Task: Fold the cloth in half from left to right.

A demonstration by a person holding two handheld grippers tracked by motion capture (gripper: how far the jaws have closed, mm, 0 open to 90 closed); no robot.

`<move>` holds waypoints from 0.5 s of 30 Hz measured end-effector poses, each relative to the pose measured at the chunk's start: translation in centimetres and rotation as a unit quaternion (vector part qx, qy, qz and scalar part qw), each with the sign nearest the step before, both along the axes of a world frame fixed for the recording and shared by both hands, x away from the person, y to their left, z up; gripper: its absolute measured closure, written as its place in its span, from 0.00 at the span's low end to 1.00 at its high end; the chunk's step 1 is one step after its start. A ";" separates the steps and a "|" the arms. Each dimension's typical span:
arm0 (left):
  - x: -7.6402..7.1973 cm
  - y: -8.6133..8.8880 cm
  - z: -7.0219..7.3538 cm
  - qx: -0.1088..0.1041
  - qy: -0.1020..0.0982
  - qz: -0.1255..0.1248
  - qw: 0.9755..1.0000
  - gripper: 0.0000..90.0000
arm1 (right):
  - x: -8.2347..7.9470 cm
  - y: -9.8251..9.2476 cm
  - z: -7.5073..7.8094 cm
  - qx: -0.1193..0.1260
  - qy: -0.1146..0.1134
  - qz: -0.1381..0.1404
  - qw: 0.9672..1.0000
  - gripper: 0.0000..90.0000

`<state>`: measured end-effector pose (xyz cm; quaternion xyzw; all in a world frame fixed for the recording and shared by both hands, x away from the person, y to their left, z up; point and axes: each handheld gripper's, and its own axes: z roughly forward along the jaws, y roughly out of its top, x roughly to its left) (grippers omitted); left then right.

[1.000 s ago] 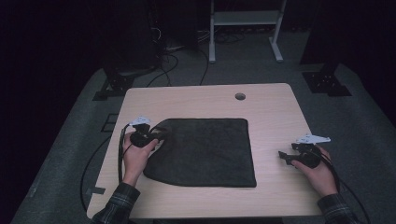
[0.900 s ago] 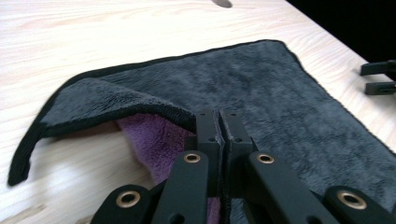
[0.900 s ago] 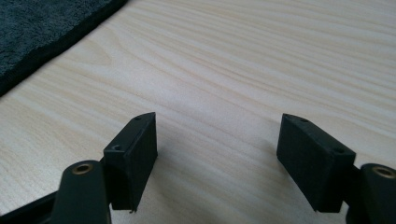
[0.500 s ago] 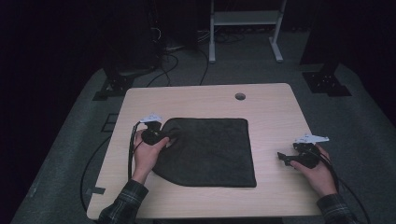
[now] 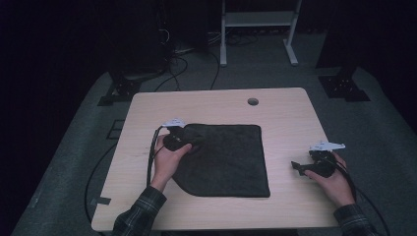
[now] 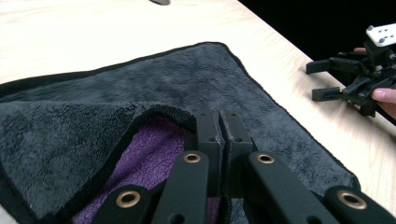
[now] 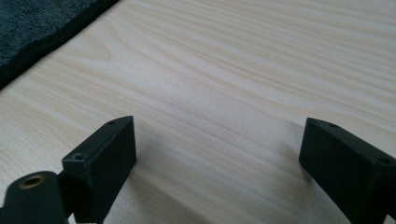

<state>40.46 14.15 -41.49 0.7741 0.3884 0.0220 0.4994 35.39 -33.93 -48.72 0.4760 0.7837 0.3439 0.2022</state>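
Note:
A dark grey towel (image 5: 226,157) lies flat on the middle of the wooden table (image 5: 211,103). My left gripper (image 5: 193,143) is shut on the towel's near-left corner and has that corner folded in over the cloth. In the left gripper view the jaws (image 6: 218,122) pinch the black hem of the towel (image 6: 187,79), and its purple underside shows beneath. My right gripper (image 5: 295,166) rests low over bare wood right of the towel. Its jaws (image 7: 217,144) have just been opening and stand wide with nothing between them. The towel's edge (image 7: 37,23) lies at the upper left there.
A round cable hole (image 5: 253,102) sits near the table's far edge. The left gripper's cable (image 5: 150,157) loops off the table's left side. A white stand (image 5: 258,19) and dark equipment are on the floor behind. The right gripper (image 6: 320,79) shows far off, past the towel.
My left hand has moved to the right with the towel's corner, drawing the left edge in over the cloth. The right hand has stayed in place.

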 end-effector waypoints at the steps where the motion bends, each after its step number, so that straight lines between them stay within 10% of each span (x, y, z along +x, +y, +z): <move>1: 0.0 -0.3 0.0 0.000 0.001 -0.003 1.000 0.98 | 0.0 0.0 0.0 0.000 0.000 0.000 1.000 0.11; 15: 1.0 -3.9 0.0 -0.011 0.008 -0.042 0.999 0.98 | 0.0 0.0 0.0 0.000 0.000 0.000 1.000 0.11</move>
